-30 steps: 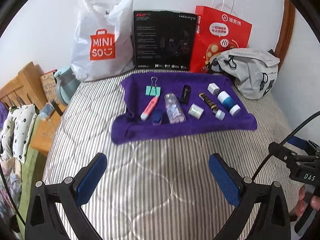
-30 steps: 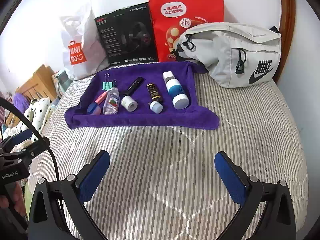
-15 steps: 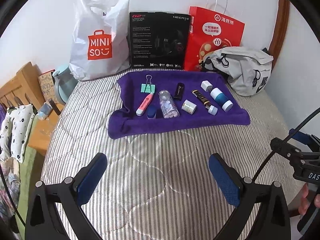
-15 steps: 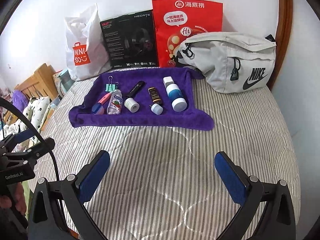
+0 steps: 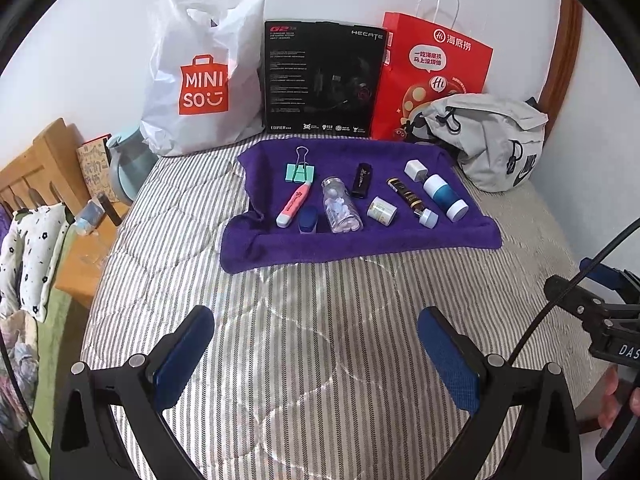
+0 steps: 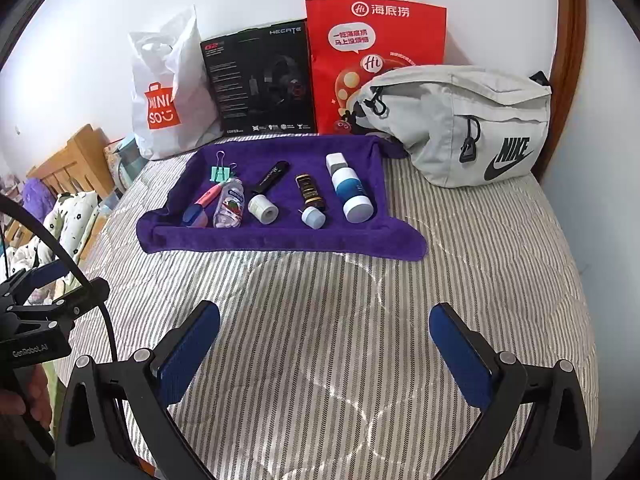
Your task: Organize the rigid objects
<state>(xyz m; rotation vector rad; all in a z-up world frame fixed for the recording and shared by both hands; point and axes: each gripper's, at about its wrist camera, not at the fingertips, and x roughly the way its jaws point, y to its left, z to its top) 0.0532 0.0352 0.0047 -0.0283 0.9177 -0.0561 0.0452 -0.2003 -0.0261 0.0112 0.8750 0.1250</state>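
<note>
Both grippers hang above the striped mattress (image 5: 320,320), near its front edge and well short of the purple towel (image 5: 360,244). The left gripper (image 5: 316,356) has its fingers spread wide with nothing between them. The right gripper (image 6: 324,352) is likewise spread wide and empty.

The towel carries nine small items, all lying flat and none touched by a gripper:
- one green binder clip (image 5: 300,171) at the far left;
- one pink highlighter (image 5: 294,205), just in front of the clip;
- one blue cap (image 5: 308,220), just beside the highlighter tip;
- one clear bottle (image 5: 341,210) holding pale tablets;
- one black lighter (image 5: 362,181), behind the bottle;
- one small white jar (image 5: 382,210);
- one black-and-gold tube (image 5: 412,202) with a pale cap;
- one white cube (image 5: 415,170), whose kind cannot be told;
- one blue-and-white bottle (image 5: 444,198), at the far right.

Four larger items stand or lie against the wall behind the towel: one white shopping bag (image 5: 204,76), one black box (image 5: 322,80), one red paper bag (image 5: 436,72) and one grey waist bag (image 5: 492,140).
</note>
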